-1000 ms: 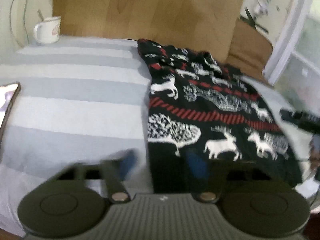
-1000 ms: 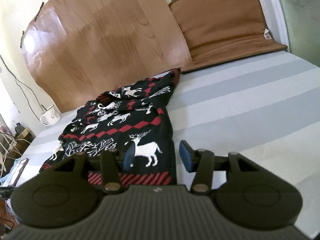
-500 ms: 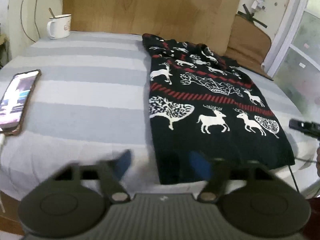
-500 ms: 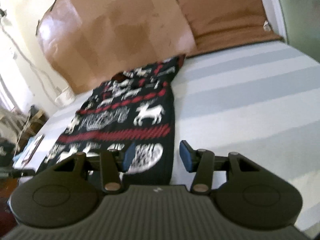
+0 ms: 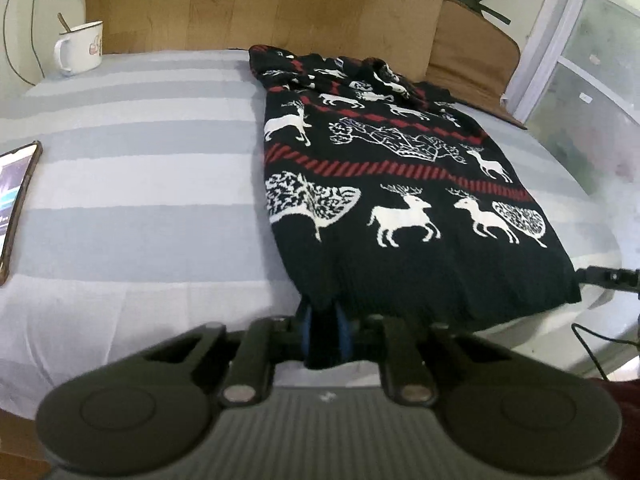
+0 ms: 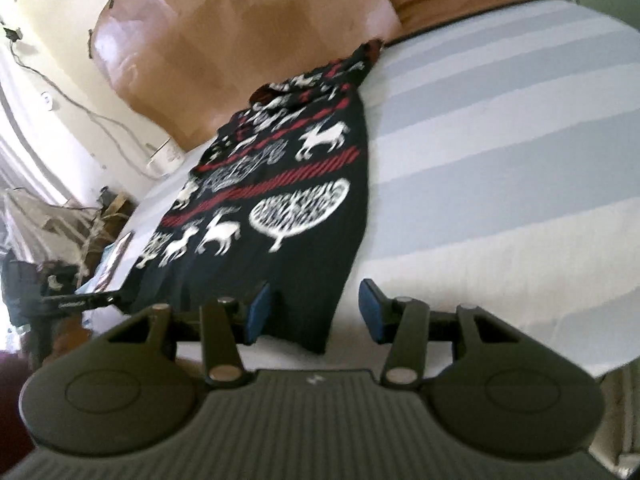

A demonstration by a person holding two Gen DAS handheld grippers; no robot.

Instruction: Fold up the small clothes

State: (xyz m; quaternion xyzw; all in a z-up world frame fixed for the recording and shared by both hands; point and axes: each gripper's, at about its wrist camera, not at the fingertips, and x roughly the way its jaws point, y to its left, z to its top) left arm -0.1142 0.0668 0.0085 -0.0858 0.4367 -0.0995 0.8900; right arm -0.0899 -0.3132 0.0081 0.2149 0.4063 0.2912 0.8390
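A black sweater (image 5: pixel 400 184) with white deer and red stripes lies flat on the striped bed; it also shows in the right wrist view (image 6: pixel 280 208). My left gripper (image 5: pixel 325 330) is shut on the sweater's near left hem corner. My right gripper (image 6: pixel 314 312) is open, its blue pads either side of the near right hem corner, which lies between them. The other gripper's tip (image 5: pixel 608 276) shows at the right edge of the left wrist view.
The bed (image 5: pixel 140 184) has a grey and white striped cover. A phone (image 5: pixel 16 196) lies at its left edge and a white mug (image 5: pixel 80 50) stands at the far left. A wooden board (image 5: pixel 260 0) and brown cushion (image 5: pixel 472 52) lean behind.
My left gripper has closed on the sweater's hem corner; it was open half a second ago. My right gripper has drawn back to the near hem corner, still open.
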